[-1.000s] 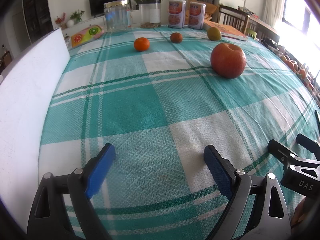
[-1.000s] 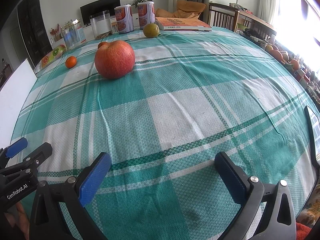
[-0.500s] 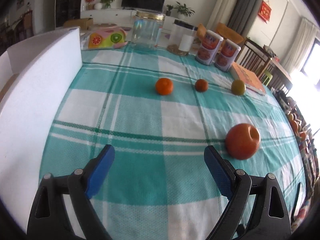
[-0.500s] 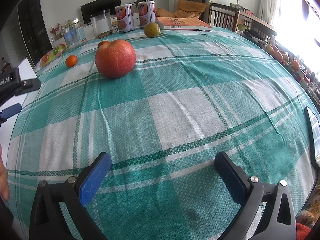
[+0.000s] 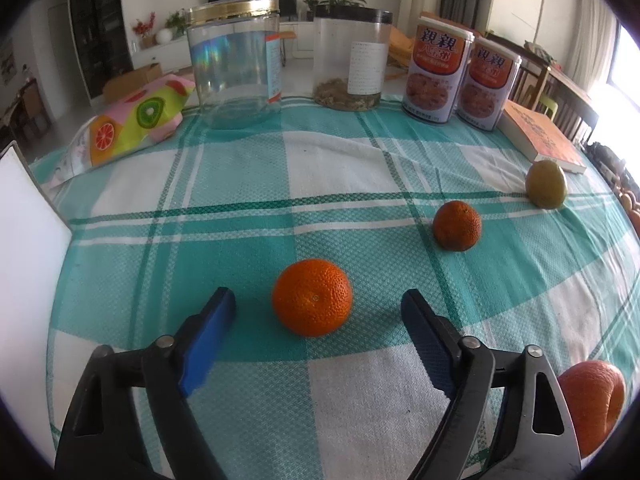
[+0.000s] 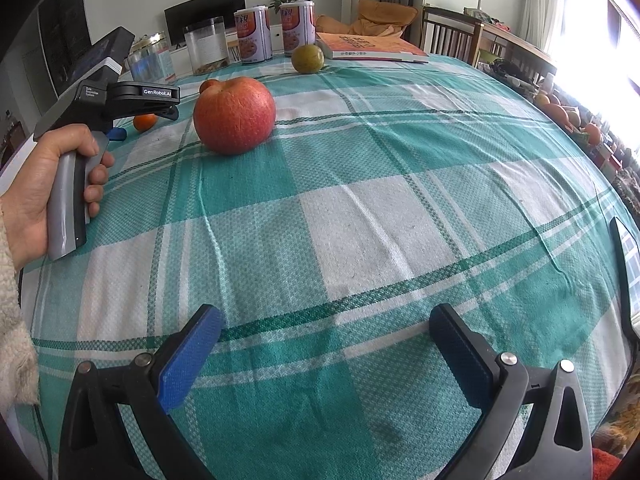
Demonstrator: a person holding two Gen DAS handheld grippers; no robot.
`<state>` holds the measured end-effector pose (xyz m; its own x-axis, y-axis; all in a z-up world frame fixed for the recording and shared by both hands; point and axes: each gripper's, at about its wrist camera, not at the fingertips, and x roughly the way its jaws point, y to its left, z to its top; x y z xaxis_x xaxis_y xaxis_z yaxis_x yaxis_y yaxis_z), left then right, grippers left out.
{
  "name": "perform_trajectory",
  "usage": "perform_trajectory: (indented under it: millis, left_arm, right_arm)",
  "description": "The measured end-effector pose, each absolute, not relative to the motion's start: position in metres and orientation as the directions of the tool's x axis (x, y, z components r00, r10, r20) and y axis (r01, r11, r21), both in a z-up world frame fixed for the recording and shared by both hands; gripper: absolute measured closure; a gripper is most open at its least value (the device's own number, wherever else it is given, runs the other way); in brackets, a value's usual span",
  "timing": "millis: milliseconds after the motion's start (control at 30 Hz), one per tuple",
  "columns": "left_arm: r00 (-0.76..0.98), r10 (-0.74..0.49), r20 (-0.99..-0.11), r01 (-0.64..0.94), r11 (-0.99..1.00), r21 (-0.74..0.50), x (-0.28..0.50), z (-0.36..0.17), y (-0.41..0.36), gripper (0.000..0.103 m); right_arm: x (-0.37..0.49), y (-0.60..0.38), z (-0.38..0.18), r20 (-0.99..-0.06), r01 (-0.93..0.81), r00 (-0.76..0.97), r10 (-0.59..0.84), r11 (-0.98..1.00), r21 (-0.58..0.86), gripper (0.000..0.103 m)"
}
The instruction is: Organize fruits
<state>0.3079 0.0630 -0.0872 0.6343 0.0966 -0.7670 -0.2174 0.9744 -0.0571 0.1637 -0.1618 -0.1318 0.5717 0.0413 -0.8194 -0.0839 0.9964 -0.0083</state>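
Nearest in the left wrist view, the left gripper (image 5: 316,312) is seen with its jaws closing around a bright orange (image 5: 312,297); the fruit lies between the blue pads, but a gap shows on each side, so it is not yet pinched. The right gripper (image 6: 326,330) is held spread over bare tablecloth (image 6: 360,208) with nothing between its fingers. No fruit appears to have been gathered yet, so the task is judged barely begun: a big red apple (image 6: 235,114), a darker orange (image 5: 457,225) and a greenish fruit (image 5: 546,184) remain scattered, well apart, across the cloth. A white board (image 5: 24,248) stands along the left edge, close to the left gripper's side, and little room is left there. Farther back, two clear jars (image 5: 234,64), two cans (image 5: 436,72) and a book (image 5: 540,140) line the far edge, while the middle of the table is open for carrying.
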Motion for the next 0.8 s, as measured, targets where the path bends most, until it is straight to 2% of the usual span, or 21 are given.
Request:
perform_trajectory:
  millis: [33,67,300,467,567,800]
  left_arm:
    - [0.642,0.094,-0.761,-0.214,0.975,-0.060,0.305,-0.086,0.064,0.065]
    - [0.645,0.084,-0.759,-0.206,0.976,-0.067,0.303,-0.084,0.065,0.069]
    - [0.625,0.100,-0.774,-0.169,0.985,-0.010,0.256,-0.070,0.043,0.070]
    - [0.603,0.018,-0.798,-0.170,0.980,-0.107,0.186,-0.051,0.029,0.070]
    - [0.577,-0.012,-0.817,-0.155,0.980,-0.125,0.146,-0.055,0.022,0.070]
    - [0.589,0.037,-0.807,-0.108,0.994,-0.033,0.086,-0.068,0.006,0.070]
  right_arm:
    - [0.164,-0.162,-0.132,-0.819,-0.084,0.572,0.041,0.996,-0.009,0.000]
    - [0.164,-0.162,-0.132,-0.819,-0.084,0.572,0.041,0.996,-0.009,0.000]
    - [0.164,-0.161,-0.132,-0.820,-0.085,0.571,0.041,0.996,-0.010,0.000]
    - [0.165,-0.161,-0.133,-0.819,-0.087,0.571,0.044,0.996,-0.007,0.000]
    - [0.164,-0.162,-0.132,-0.818,-0.089,0.573,0.050,0.996,-0.001,0.000]
    - [0.164,-0.162,-0.132,-0.817,-0.089,0.574,0.053,0.996,0.002,0.000]
